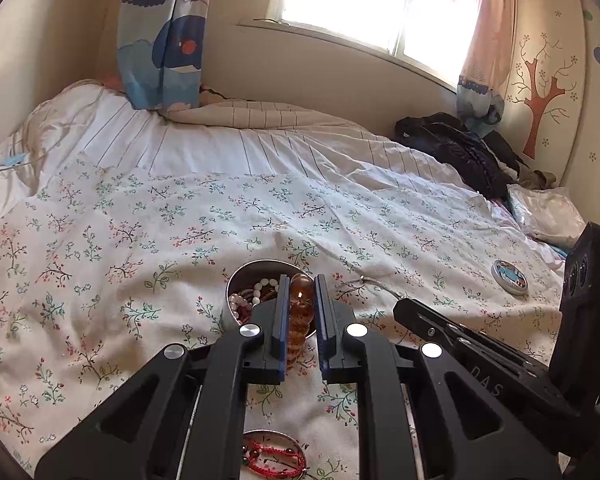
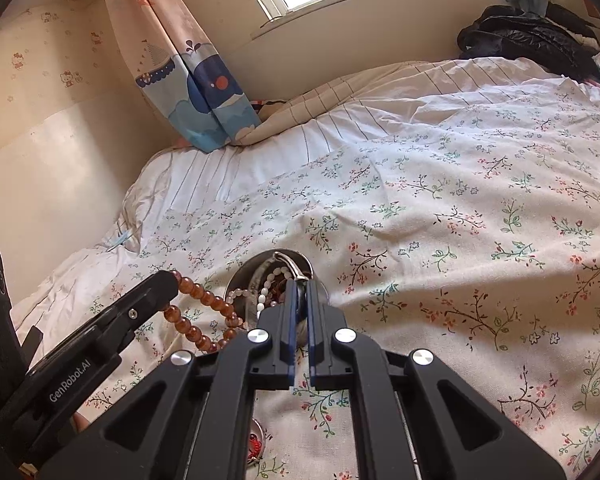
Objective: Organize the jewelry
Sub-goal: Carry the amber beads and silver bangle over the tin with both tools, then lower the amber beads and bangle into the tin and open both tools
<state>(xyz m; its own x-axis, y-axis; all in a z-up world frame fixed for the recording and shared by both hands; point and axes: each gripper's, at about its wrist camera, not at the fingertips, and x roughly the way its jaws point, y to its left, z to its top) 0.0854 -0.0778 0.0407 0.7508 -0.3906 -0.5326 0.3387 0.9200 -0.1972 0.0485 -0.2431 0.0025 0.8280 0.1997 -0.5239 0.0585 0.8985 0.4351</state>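
**Desk:** Amber beads in the near claw. What am I captioning?

**Operator:** My left claw (image 1: 300, 292) is clamped narrow on an amber bead bracelet (image 1: 299, 312), which hangs above the near rim of the round metal tin (image 1: 236, 280) on the flowered bedspread (image 1: 140, 220), toward the bed's near edge. In the right wrist view the strand (image 2: 196, 320) loops down from that claw to the cover just left of the tin.

**Desk:** And the other one?

**Operator:** My right claw (image 2: 299, 296) is pinched almost shut on a silvery bangle (image 2: 290, 264), held over the same tin, where pearl and red strands already lie. I judge the step in hand is carrying both pieces to the tin.

**Desk:** Next move?

**Operator:** Probably lowering each piece inside the rim before letting go; the bead strand trails outside, so it needs gathering over the opening first. A second dish with a red cord bracelet (image 1: 276, 460) sits at the near edge, and a small lid (image 1: 510, 276) lies toward the right edge.
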